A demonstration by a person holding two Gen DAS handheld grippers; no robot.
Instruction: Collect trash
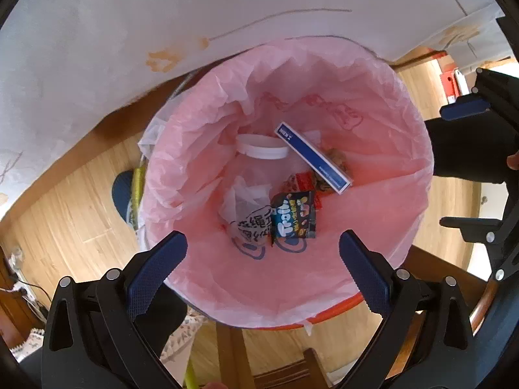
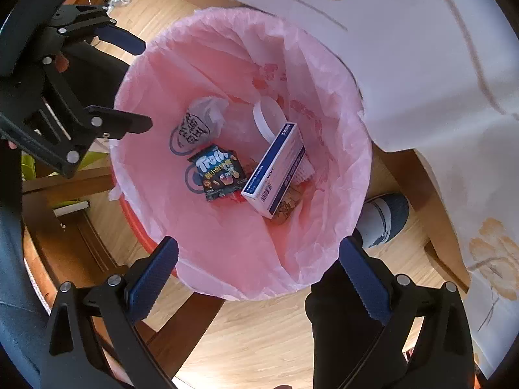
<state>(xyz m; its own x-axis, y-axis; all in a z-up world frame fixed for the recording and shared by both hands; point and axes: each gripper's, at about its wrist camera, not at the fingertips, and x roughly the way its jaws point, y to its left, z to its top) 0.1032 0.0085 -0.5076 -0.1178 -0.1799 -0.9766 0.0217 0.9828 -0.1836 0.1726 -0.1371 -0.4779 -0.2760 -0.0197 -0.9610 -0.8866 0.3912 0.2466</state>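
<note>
A bin lined with a pink bag (image 1: 373,194) (image 2: 227,259) stands on the floor below both grippers. In it lie a Trolli sweet packet (image 1: 293,215) (image 2: 219,171), a blue and white box (image 1: 313,157) (image 2: 275,168), a clear jar with a white lid (image 1: 261,146) (image 2: 266,116), a printed white plastic bag (image 1: 246,204) (image 2: 201,123) and a red wrapper (image 1: 301,181). My left gripper (image 1: 262,259) (image 2: 136,81) hangs open over the bin's near rim, holding nothing. My right gripper (image 2: 259,269) (image 1: 447,167) is open and empty too, above the opposite side.
A white tablecloth with orange flowers (image 1: 97,32) (image 2: 421,48) hangs close beside the bin. A person's blue and white shoe (image 1: 121,194) (image 2: 386,217) rests on the wooden floor next to it. Wooden furniture (image 2: 65,227) stands on the other side.
</note>
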